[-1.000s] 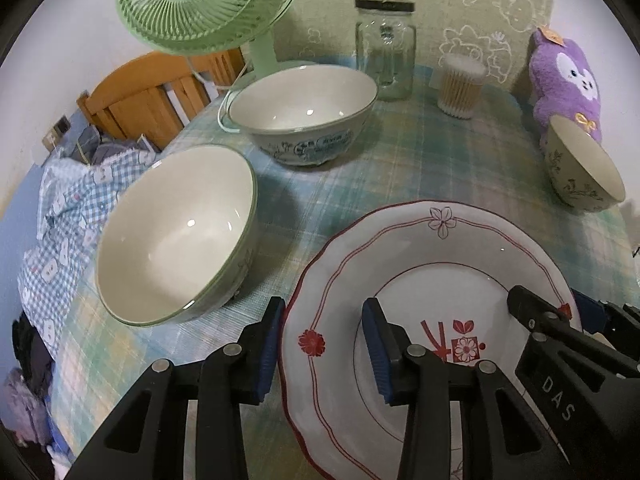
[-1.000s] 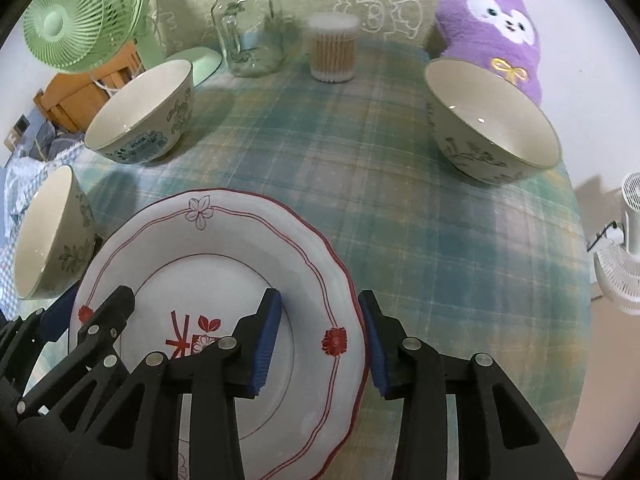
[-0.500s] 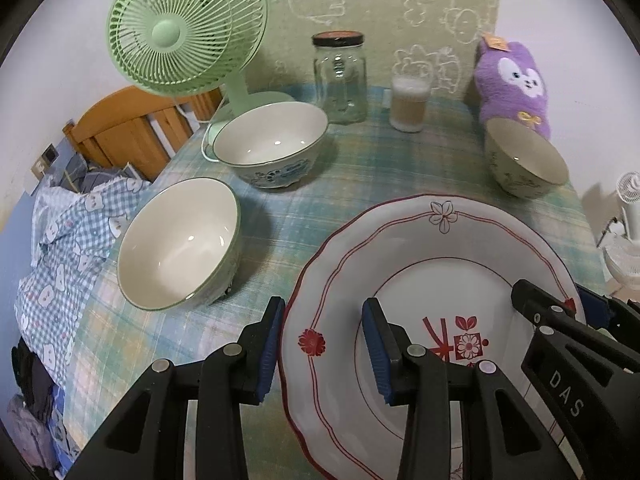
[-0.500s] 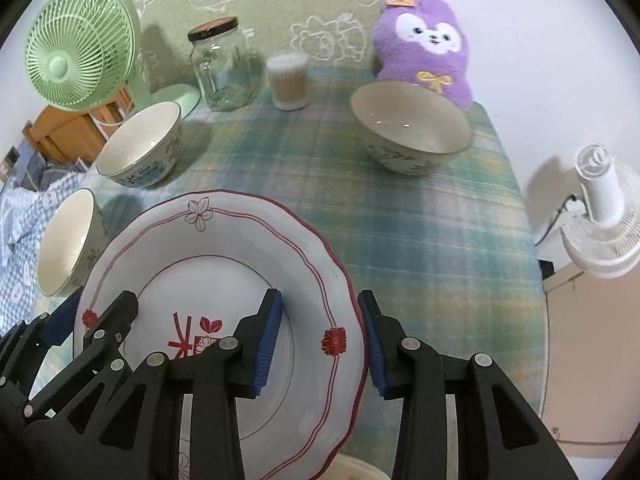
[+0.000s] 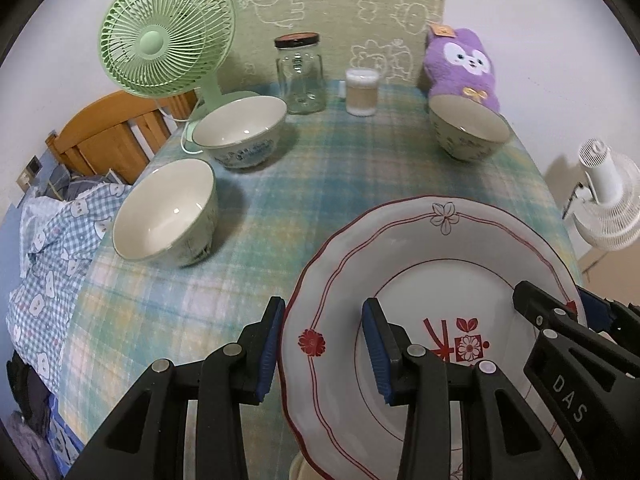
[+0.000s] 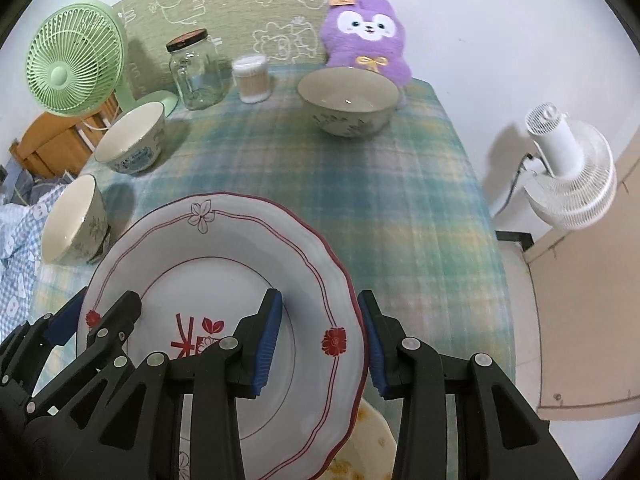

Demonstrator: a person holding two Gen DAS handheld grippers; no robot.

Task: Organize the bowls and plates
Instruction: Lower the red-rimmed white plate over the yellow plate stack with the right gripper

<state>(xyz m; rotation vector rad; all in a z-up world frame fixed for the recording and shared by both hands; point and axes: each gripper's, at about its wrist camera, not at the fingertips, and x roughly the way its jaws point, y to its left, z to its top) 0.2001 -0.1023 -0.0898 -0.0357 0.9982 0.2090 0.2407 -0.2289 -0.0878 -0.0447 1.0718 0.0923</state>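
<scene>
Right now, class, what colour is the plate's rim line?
Red on white, with red flowers; the plate shows best in the right wrist view.

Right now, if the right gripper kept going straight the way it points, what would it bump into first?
Probably nothing soon. The right gripper is shut on the plate, so the plate would travel with it. Straight ahead is plaid tablecloth, then the bowl by the purple plush, though depth is unclear.

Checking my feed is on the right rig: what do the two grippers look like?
Both the left gripper and right gripper have angular black plastic fingers with silver rivets and blue ribbed pads. White "DAS" lettering marks the right one's side. No cables or sleeves visible.
</scene>
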